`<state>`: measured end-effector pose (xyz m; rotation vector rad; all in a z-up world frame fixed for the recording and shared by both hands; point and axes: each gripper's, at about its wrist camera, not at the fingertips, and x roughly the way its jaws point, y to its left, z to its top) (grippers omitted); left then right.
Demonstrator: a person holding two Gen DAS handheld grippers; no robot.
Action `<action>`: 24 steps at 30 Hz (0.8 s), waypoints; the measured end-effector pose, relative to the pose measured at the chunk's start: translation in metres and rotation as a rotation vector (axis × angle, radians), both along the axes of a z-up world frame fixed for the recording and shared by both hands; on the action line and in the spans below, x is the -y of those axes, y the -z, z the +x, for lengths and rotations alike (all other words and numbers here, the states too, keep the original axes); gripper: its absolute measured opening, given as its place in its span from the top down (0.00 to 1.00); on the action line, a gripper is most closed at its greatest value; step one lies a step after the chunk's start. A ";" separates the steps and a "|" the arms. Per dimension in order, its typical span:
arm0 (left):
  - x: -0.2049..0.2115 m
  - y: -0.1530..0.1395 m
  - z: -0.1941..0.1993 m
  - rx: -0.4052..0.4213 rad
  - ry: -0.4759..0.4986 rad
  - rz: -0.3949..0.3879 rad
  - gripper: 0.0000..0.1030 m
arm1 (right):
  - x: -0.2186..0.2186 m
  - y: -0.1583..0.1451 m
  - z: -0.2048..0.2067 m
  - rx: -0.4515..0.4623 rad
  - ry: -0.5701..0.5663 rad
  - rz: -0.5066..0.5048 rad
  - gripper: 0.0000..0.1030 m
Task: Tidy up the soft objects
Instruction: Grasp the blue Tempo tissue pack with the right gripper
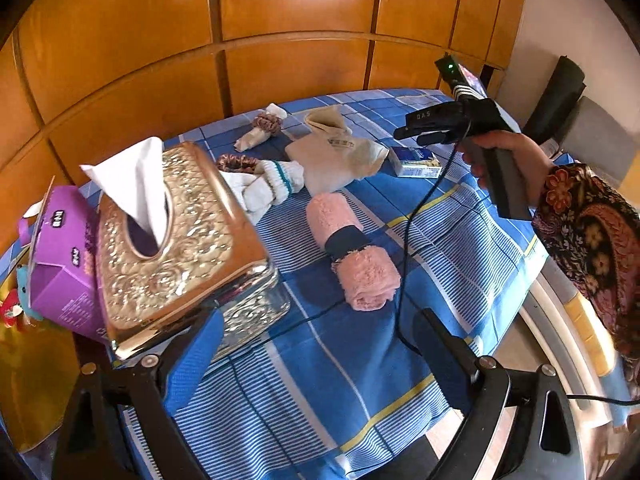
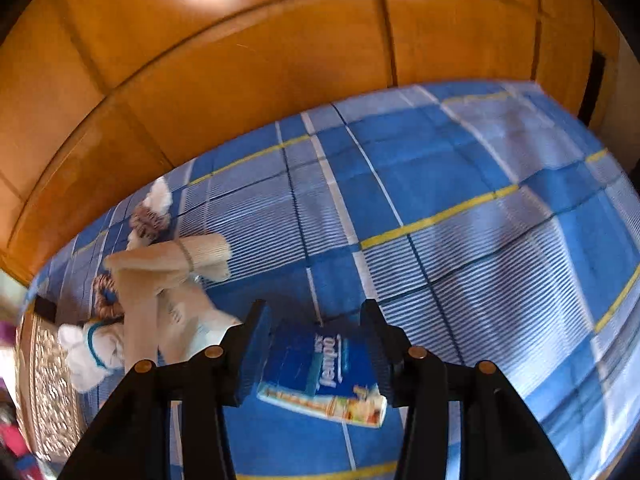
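We look down on a bed under a blue checked sheet [image 1: 320,360] with white stripes and thin yellow lines, backed by glossy orange wooden panels [image 1: 280,60]; a pale wall [image 1: 560,20] shows at the far right.

On the sheet lie a pink rolled towel [image 1: 352,248] with a dark band, a beige cloth [image 1: 336,156], white socks [image 1: 268,188], two scrunchies, and a blue tissue pack [image 1: 416,162]. At the left edge a gilt embossed tissue box [image 1: 172,248] stands tilted against a purple carton [image 1: 64,260].

Our left hand-held gripper [image 1: 320,352] has its jaws wide apart with nothing between them, hanging above the sheet beside the gilt box.

Our right hand-held gripper [image 2: 316,344] straddles the tissue pack [image 2: 324,376]. Its jaws stand apart, and from the blurred view we cannot tell whether the pads touch the pack. A hand [image 1: 504,160] in a patterned sleeve holds it.
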<state>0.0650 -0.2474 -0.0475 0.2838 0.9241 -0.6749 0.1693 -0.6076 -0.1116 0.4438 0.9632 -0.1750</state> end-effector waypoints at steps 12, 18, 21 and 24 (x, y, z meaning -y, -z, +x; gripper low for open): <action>0.033 0.004 0.002 -0.027 0.039 -0.011 0.04 | -0.037 0.006 -0.025 -0.045 -0.226 -0.048 0.47; 0.045 0.005 0.001 -0.034 0.048 -0.008 0.04 | -0.059 0.019 -0.016 -0.090 -0.162 -0.120 0.41; 0.050 0.003 0.000 -0.032 0.056 -0.006 0.04 | -0.063 0.019 -0.024 -0.040 -0.124 -0.127 0.46; 0.055 0.004 0.000 -0.033 0.071 -0.003 0.04 | -0.068 0.017 -0.042 -0.011 -0.094 -0.157 0.47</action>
